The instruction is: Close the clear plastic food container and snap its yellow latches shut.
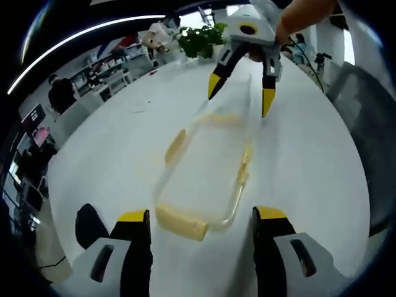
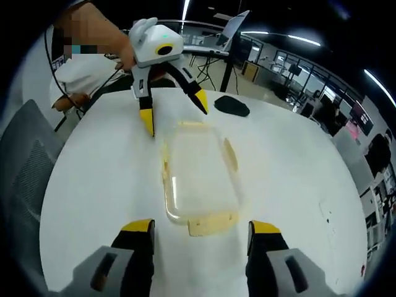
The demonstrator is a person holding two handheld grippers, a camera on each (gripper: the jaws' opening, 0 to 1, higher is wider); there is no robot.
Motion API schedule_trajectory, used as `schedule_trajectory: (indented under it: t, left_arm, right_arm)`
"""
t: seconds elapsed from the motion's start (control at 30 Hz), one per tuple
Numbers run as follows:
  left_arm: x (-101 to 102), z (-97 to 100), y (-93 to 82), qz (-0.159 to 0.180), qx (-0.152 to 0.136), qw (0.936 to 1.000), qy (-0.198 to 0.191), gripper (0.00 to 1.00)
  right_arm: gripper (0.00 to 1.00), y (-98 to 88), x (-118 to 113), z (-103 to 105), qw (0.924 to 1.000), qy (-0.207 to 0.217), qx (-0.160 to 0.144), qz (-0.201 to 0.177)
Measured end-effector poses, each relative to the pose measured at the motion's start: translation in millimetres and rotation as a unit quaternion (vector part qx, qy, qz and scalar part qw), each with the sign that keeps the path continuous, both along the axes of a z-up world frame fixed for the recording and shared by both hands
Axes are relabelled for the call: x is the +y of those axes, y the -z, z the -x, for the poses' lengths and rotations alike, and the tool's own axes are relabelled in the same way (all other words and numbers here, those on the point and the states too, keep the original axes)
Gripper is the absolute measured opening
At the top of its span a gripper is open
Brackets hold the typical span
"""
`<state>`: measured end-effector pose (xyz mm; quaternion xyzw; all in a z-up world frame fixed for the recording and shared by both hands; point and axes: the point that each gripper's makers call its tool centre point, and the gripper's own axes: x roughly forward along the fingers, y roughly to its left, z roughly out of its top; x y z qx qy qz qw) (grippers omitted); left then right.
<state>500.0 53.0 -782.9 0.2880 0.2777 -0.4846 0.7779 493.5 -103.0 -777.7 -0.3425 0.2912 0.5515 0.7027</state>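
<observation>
A clear plastic food container (image 1: 204, 170) (image 2: 198, 182) lies lengthwise on the white table (image 1: 111, 142) between my two grippers. Its yellow latches stick outward: the near end latch (image 1: 182, 224) lies flat just ahead of my left gripper (image 1: 201, 216), which is open and holds nothing. In the right gripper view another end latch (image 2: 207, 224) lies right in front of my right gripper (image 2: 201, 227), also open. Each gripper faces the other across the container: the right gripper (image 1: 239, 99) hovers open over the far end, as does the left gripper (image 2: 175, 117). Side latches (image 1: 175, 145) (image 2: 230, 151) hang loose.
A black flat object (image 2: 232, 105) lies on the table beyond the container. Grey chairs (image 1: 365, 124) (image 2: 25, 161) stand at the table's edge. A potted plant (image 1: 201, 40) sits at the far side, and a person's hand (image 1: 303, 15) holds the right gripper.
</observation>
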Motion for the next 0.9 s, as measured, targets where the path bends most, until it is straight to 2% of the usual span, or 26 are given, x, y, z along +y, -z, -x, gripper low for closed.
schedule_trajectory:
  t: [0.3, 0.53, 0.8, 0.9]
  left_arm:
    - [4, -4.6, 5.0, -0.021, 0.011, 0.9994, 0.025, 0.59]
    - [4, -11.4, 5.9, -0.038, 0.009, 0.9976, 0.057, 0.58]
    - [5, -9.8, 4.6, -0.061, 0.011, 0.9938, 0.092, 0.56]
    - [6, -9.1, 4.6, -0.062, 0.024, 0.9926, 0.101, 0.55]
  right_arm:
    - [0.58, 9.9, -2, -8, 0.9993, -0.012, 0.008, 0.033]
    - [0.56, 13.0, 3, -10, 0.9986, -0.024, 0.019, 0.043]
    - [0.56, 16.6, 6, -11, 0.9972, -0.043, 0.025, 0.056]
    - [0.54, 19.2, 6, -11, 0.9963, -0.050, 0.031, 0.062]
